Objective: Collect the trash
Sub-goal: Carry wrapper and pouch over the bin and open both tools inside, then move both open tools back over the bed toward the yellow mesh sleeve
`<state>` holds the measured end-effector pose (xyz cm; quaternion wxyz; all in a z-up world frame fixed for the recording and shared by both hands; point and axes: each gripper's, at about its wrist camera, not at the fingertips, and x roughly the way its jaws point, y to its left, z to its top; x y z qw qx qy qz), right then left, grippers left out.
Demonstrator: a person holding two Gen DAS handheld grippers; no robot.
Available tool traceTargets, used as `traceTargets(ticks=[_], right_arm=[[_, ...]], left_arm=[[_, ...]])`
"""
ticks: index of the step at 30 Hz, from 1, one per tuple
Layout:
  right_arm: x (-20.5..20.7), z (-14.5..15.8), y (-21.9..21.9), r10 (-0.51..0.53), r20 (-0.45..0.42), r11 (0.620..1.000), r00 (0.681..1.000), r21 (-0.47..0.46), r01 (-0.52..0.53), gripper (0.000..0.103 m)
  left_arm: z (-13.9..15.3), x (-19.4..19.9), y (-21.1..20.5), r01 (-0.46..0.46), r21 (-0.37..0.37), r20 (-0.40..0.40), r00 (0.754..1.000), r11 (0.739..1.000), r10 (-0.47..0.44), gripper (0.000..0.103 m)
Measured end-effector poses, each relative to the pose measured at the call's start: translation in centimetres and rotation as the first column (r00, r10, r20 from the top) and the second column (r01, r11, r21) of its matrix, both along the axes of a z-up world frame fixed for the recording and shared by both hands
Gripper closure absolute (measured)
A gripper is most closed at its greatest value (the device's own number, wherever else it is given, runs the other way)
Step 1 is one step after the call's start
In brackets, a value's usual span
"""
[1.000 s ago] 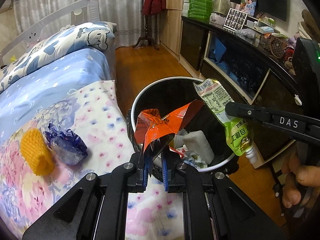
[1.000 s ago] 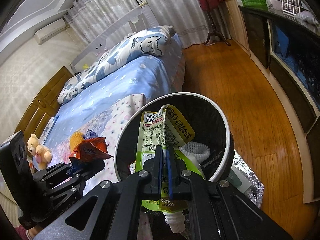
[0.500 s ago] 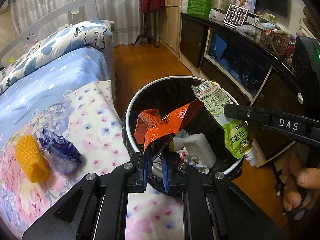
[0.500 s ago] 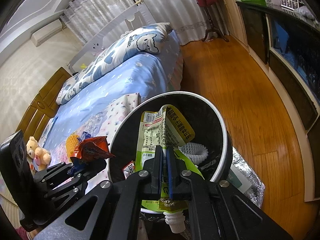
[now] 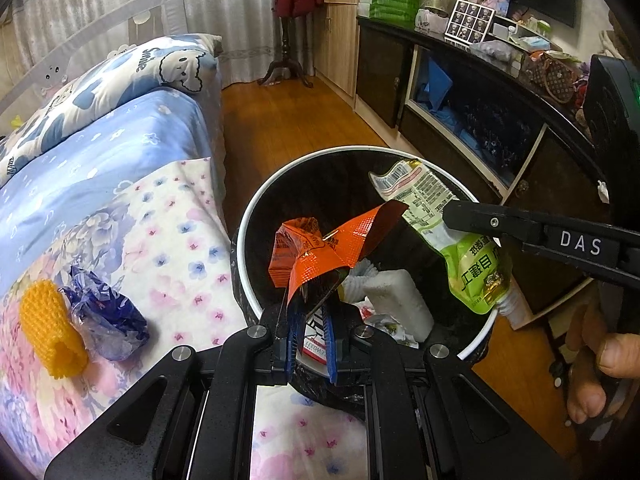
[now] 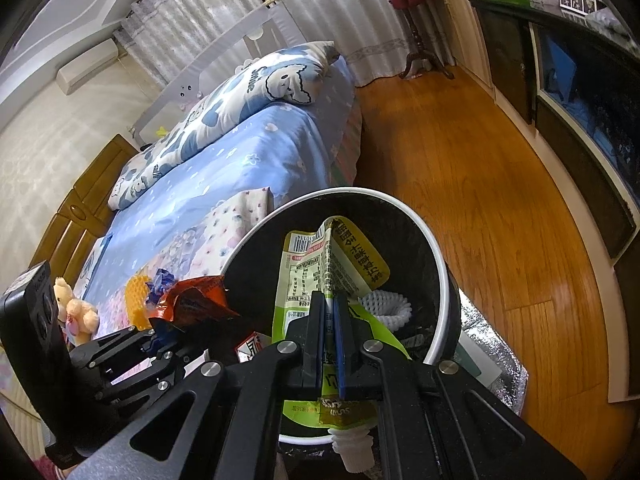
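A flowered bed (image 5: 168, 240) is seen beside a black trash bin (image 5: 256, 216) with a white rim. Over the bin's mouth, a green spouted pouch (image 6: 316, 276) is pinched by the right gripper (image 6: 329, 344), and an orange wrapper (image 5: 320, 248) by the left gripper (image 5: 310, 332). A yellow foam net (image 5: 50, 328) and blue wrapper (image 5: 108, 320) are left on the bed.

Black tongs (image 5: 310, 336), blue pads, silver screws, white "DAS" lettering

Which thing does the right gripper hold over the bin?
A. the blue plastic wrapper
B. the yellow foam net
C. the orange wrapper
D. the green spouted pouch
D: the right gripper is shut on the green spouted pouch, above the bin.
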<state>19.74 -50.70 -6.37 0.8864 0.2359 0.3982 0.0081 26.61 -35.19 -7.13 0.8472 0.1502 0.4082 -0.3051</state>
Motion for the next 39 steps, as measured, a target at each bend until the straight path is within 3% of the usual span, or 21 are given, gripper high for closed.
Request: traceTargets(ticks=[6,10,11,12,13,16,24,39], right_arm=[[0.3,-0.3,-0.1,-0.001,-0.01,1.0,1.0,-0.001,0.001,0.097],[0.3,0.0,-0.2,-0.014,0.003,1.0,1.0,0.008,0.014,0.091],[0.2,0.1,-0.2,-0.022,0.003,1.0,1.0,0.012,0.022,0.084],[0.1,0.2,-0.3,-0.031,0.01,0.999,0.999,0.014,0.031,0.066],[-0.1,0.3,-0.3,-0.035,0.019,0.999,0.999,0.015,0.035,0.059],[-0.6,0.7,-0.3,-0.049,0.035,0.999,0.998,0.017,0.049,0.054],[-2.1,1.6,0.7,-0.064,0.066,0.998,0.996,0.02,0.063,0.031],[-4.5,1.3,5.6,-0.018,0.07,1.0,0.997,0.019,0.017,0.012]], left_arm=[[0.4,0.1,-0.4,0.005,-0.001,0.0,1.0,1.0,-0.005,0.09],[0.8,-0.2,0.0,-0.005,-0.007,0.021,1.0,1.0,0.006,0.049],[0.9,-0.5,0.2,-0.006,-0.011,0.029,1.0,1.0,0.007,0.048],[0.9,-0.7,0.3,-0.005,-0.011,0.032,0.999,1.0,0.006,0.048],[0.9,-0.9,0.5,-0.006,-0.01,0.033,0.999,1.0,0.007,0.046],[0.8,-1.5,1.6,-0.025,-0.017,0.037,0.999,1.0,0.026,0.038],[0.3,-2.6,6.1,-0.1,-0.061,-0.002,0.995,0.993,0.1,0.035],[-1.2,-4.3,14.5,-0.241,-0.096,-0.056,0.97,0.966,0.236,0.034]])
